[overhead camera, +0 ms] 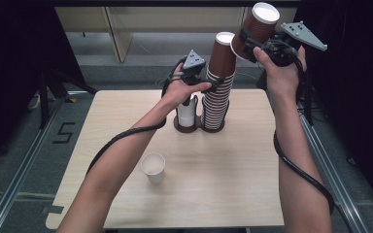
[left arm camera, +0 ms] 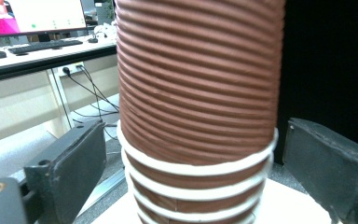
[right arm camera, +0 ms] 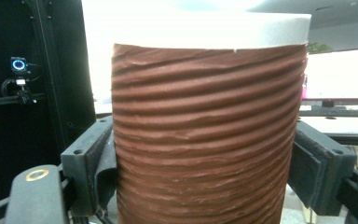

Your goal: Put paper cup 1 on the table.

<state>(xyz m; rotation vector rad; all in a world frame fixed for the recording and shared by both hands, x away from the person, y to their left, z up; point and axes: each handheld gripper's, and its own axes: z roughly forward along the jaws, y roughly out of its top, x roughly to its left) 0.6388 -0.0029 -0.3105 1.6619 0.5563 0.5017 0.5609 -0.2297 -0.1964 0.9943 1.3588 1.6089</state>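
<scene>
A tall stack of brown ribbed paper cups [overhead camera: 217, 97] stands in a dark holder [overhead camera: 177, 127] at the back of the table. My left gripper [overhead camera: 211, 86] straddles the stack about halfway up. In the left gripper view its jaws stand open on either side of the stack [left arm camera: 196, 93], with a gap on each side. Up and to the right of the stack, my right gripper [overhead camera: 251, 40] is shut on a single brown cup [overhead camera: 253, 26] and holds it tilted in the air. In the right gripper view both pads press on that cup's ribbed wall [right arm camera: 205, 140].
A short stack of white cups [overhead camera: 186, 112] sits in the holder's left slot. One white cup [overhead camera: 154, 168] stands alone on the wooden table [overhead camera: 233, 189] toward the front left. Dark frames and rails flank the table.
</scene>
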